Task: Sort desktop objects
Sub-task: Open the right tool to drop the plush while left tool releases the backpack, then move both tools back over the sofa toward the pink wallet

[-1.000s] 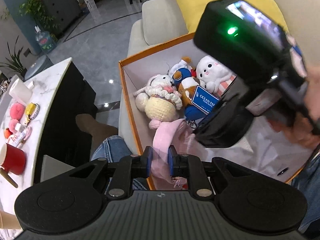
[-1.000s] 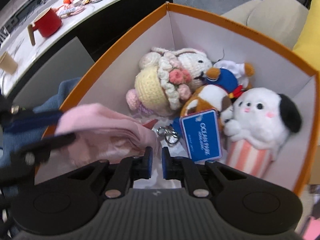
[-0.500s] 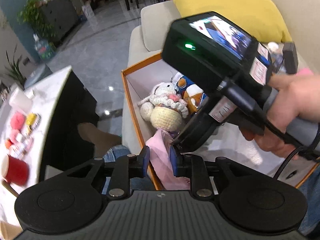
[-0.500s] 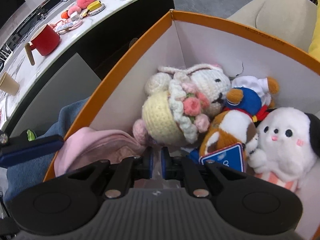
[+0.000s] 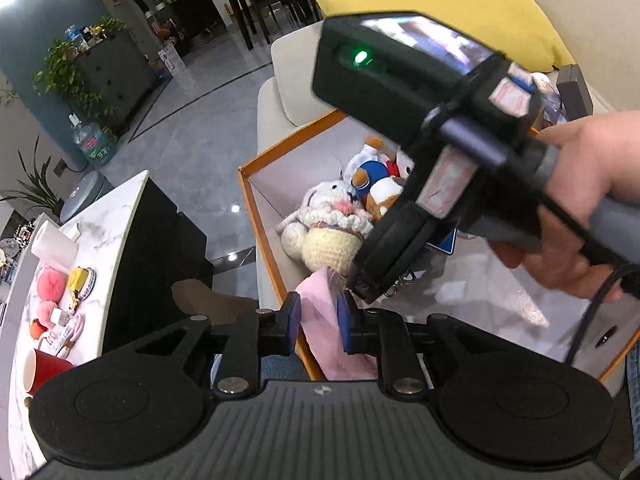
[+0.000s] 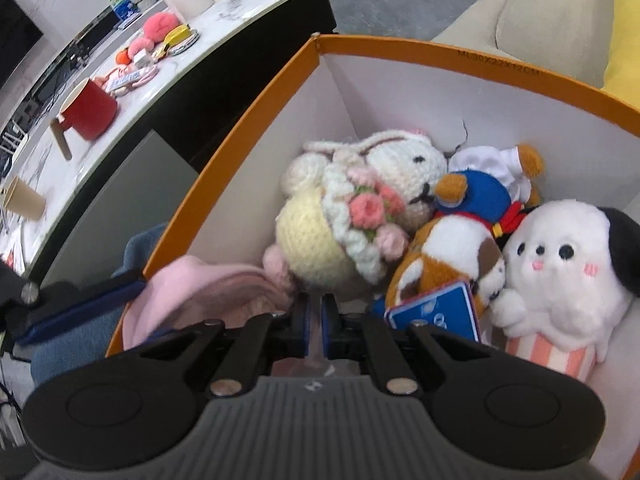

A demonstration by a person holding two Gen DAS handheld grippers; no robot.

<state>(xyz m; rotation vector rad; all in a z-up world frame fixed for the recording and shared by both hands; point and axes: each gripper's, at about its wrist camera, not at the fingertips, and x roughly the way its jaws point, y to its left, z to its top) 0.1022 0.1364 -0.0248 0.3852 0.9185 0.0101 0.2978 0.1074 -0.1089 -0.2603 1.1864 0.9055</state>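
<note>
Left gripper has opened, releasing the pink cloth over the box edge

Pale pink cloth shows between the blue-padded black fingers of the left gripper, draped over the orange rim of the white-walled box. Beyond the right gripper's fingers: a cream-and-yellow crochet bunny with pink flowers, a brown-and-white plush, a blue tag, and a white, black-eared plush in pink-and-white stripes. Left of them, a red mug stands on white marble.
</note>
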